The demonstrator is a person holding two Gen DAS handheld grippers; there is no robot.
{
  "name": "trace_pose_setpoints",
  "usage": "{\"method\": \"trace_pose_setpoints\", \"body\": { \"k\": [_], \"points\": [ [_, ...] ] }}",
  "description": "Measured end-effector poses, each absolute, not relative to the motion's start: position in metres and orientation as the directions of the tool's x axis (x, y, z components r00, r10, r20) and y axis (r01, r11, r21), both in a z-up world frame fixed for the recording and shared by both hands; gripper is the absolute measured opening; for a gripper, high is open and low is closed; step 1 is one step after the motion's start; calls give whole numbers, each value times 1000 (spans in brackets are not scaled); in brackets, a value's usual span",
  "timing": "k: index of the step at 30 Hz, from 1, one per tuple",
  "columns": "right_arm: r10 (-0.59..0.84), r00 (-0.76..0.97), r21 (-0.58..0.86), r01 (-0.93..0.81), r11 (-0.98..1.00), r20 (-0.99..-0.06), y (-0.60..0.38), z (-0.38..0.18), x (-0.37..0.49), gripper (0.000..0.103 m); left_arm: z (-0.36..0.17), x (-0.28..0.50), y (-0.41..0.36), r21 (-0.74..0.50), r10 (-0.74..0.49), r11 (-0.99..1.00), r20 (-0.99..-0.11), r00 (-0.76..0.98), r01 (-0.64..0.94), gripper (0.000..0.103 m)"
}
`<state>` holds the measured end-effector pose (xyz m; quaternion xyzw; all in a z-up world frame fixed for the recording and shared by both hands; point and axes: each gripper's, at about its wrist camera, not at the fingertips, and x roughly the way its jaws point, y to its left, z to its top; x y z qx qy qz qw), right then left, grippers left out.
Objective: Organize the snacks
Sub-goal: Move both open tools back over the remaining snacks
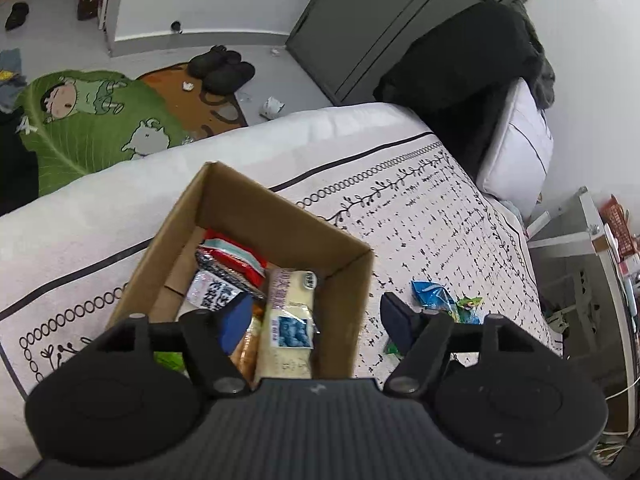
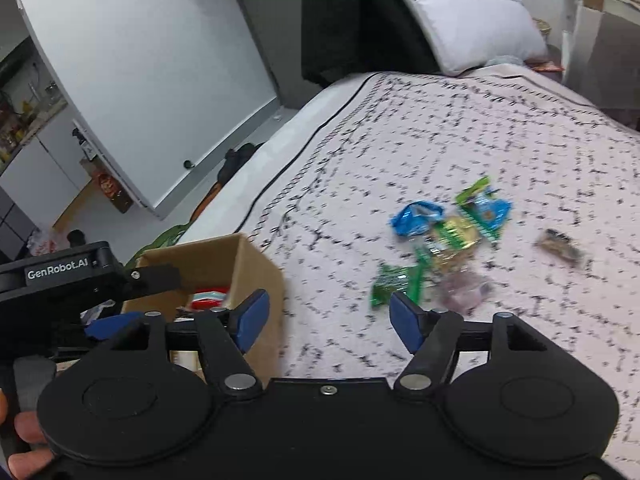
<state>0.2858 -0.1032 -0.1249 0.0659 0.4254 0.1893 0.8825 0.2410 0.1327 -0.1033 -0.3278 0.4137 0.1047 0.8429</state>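
An open cardboard box (image 1: 344, 276) stands on the bed and holds several snack packs, among them a long pale wafer pack (image 1: 287, 320) and a red pack (image 1: 236, 254). My left gripper (image 1: 316, 326) is open and empty, its fingers astride the box's right wall. The box also shows in the right wrist view (image 2: 260, 276). My right gripper (image 2: 326, 320) is open and empty above the bedspread, right of the box. Loose snacks lie ahead of it: a blue pack (image 2: 416, 218), green packs (image 2: 394, 280) and a small dark pack (image 2: 560, 246).
The patterned bedspread (image 2: 480, 128) covers the bed. A white pillow (image 2: 464, 12) and dark clothing (image 1: 460, 64) lie at its head. A green rug (image 1: 88, 128) and black slippers (image 1: 222, 68) are on the floor. The other gripper's body (image 2: 60, 276) is at left.
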Motion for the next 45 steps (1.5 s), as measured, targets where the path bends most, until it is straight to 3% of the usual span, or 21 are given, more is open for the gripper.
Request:
{"method": "trace_pose_setpoints", "body": {
  "k": [5,24,32,45],
  "points": [
    [366,592,258,-262,930,-718,-126,-122,287,74,-99,246,111,-438,-89,803,-760,644,-405,72],
    [306,641,217,-216,952,-704,-219,-127,302,74,-90,264,26,-366,-114,899,-724,680,-239,72],
    [256,652,202,-159,966,-713,-244,-158,311,74,-104,277,-2,-327,-116,924,-731,672,-196,72],
    [302,641,246,-179,953,-705,-252,-183,336,74,-134,301,-23,-260,-91,953,-736,670,-156,72]
  ]
}}
